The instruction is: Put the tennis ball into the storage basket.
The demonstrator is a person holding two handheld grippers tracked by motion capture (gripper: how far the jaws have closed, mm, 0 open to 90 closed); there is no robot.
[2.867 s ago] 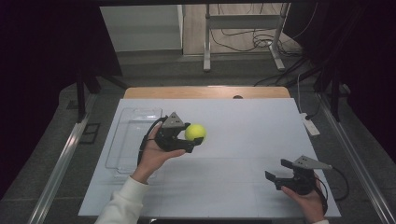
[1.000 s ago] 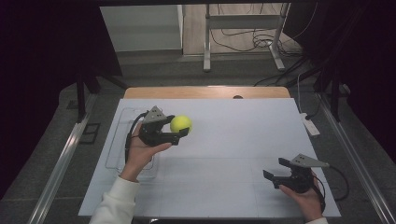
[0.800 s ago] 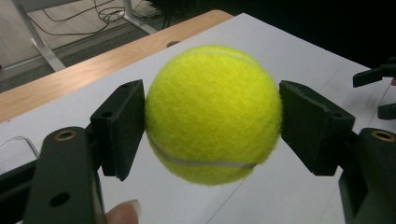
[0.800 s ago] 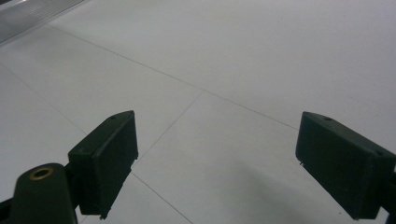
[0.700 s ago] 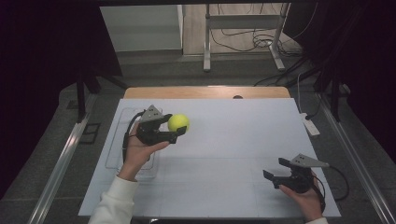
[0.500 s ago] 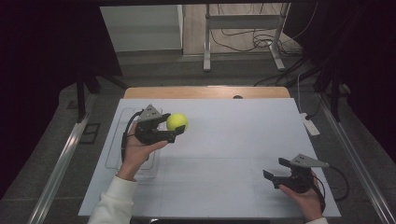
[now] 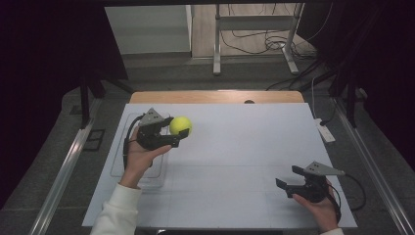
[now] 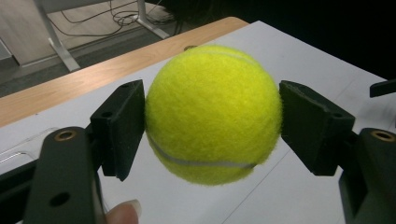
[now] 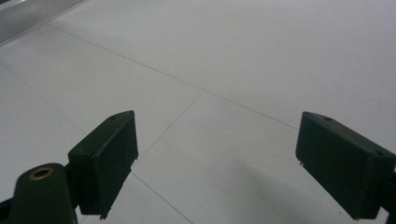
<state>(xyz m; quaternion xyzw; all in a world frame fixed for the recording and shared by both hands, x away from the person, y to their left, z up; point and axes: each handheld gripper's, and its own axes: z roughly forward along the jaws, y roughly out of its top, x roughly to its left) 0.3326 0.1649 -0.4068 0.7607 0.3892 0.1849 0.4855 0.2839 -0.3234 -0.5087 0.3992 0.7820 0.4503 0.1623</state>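
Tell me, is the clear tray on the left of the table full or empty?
Empty, as far as shows. The clear tray has nothing visible inside, though the left hand covers part of it; the tennis ball sits in the left gripper.

Bright table (image 7: 235, 147), dark surroundings, perhaps slightly soft focus

- Left tongs (image 7: 177, 135): black body, grey three-cornered plate, black cable, brass-ringed screw holes.
- Right tongs (image 7: 286, 176): same build.
- White sleeve (image 7: 116, 213) beside the left tongs.
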